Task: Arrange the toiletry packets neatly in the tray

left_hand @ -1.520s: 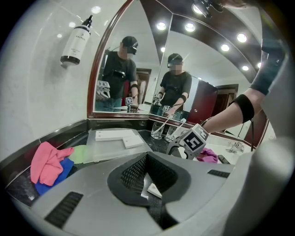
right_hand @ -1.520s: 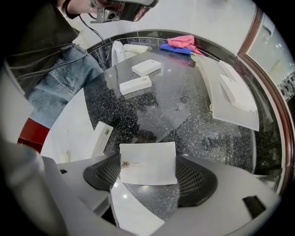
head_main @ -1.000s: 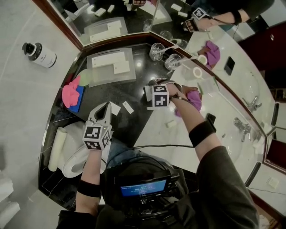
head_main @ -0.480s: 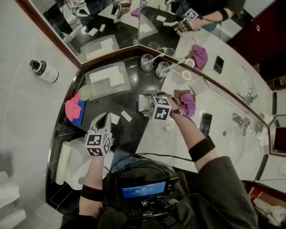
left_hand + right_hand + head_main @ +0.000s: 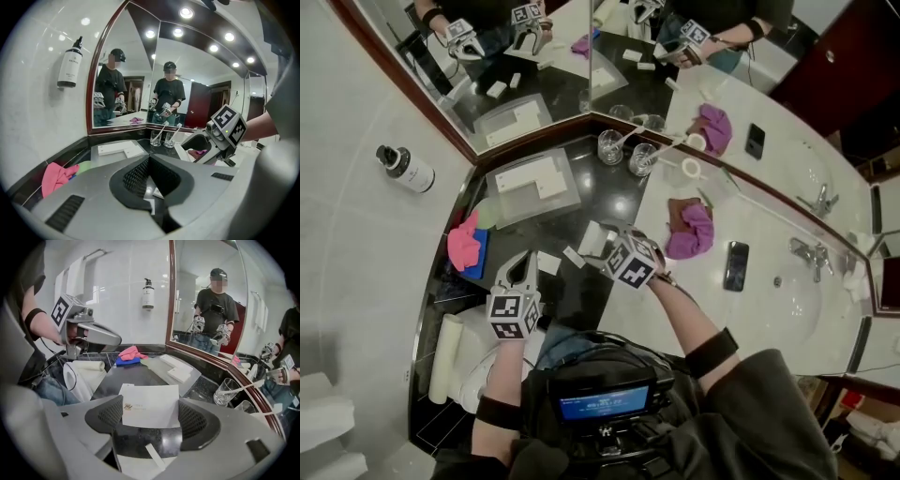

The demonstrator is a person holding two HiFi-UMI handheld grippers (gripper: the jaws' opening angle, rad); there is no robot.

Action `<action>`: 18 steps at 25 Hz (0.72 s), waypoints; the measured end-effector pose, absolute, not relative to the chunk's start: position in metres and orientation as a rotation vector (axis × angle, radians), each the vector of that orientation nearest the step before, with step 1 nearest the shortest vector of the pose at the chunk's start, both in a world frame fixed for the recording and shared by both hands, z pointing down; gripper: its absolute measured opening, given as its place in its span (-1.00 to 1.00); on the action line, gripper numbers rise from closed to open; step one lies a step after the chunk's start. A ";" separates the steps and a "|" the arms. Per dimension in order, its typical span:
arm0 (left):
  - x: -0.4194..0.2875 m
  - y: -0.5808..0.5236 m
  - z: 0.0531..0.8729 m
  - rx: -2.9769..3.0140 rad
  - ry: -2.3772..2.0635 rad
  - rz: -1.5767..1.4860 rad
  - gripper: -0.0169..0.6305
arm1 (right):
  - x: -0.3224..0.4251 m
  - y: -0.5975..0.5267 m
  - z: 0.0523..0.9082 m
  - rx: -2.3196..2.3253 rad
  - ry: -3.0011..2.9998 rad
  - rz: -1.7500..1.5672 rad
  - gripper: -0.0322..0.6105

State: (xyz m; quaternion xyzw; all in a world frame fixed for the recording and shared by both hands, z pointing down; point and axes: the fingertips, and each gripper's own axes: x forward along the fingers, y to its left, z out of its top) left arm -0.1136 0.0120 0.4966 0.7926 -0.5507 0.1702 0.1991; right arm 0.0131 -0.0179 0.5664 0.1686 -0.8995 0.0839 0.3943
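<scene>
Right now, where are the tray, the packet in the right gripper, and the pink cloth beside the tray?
tray (image 5: 520, 204): head view, bare part of its floor.
packet (image 5: 151, 405): right gripper view, middle of its white face.
pink cloth (image 5: 463, 242): head view, centre of the bundle.

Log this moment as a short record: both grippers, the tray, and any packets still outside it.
left gripper: shut, nothing between the jaws
right gripper: shut on a flat white packet, held above the black counter
tray: holds two tray packets, side by side
loose packets: two small white ones on the counter, between the grippers
task status: held packet and both loose ones not yet in the tray
</scene>
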 end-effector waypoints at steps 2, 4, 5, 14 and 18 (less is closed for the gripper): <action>-0.125 0.010 0.499 2.213 -1.545 0.486 -0.95 | -0.004 -0.020 0.564 0.508 -2.286 0.262 0.32; -0.138 0.008 0.503 2.206 -1.552 0.499 -0.95 | -0.022 -0.026 0.559 0.602 -2.287 0.329 0.32; -0.145 0.007 0.504 2.204 -1.556 0.506 -0.95 | -0.031 -0.030 0.558 0.650 -2.287 0.374 0.32; -0.206 -0.026 0.526 2.194 -1.580 0.538 -0.95 | -0.122 -0.075 0.578 0.822 -2.234 0.522 0.32; -0.234 -0.043 0.539 2.179 -1.594 0.531 -0.95 | -0.158 -0.104 0.587 0.871 -2.224 0.535 0.33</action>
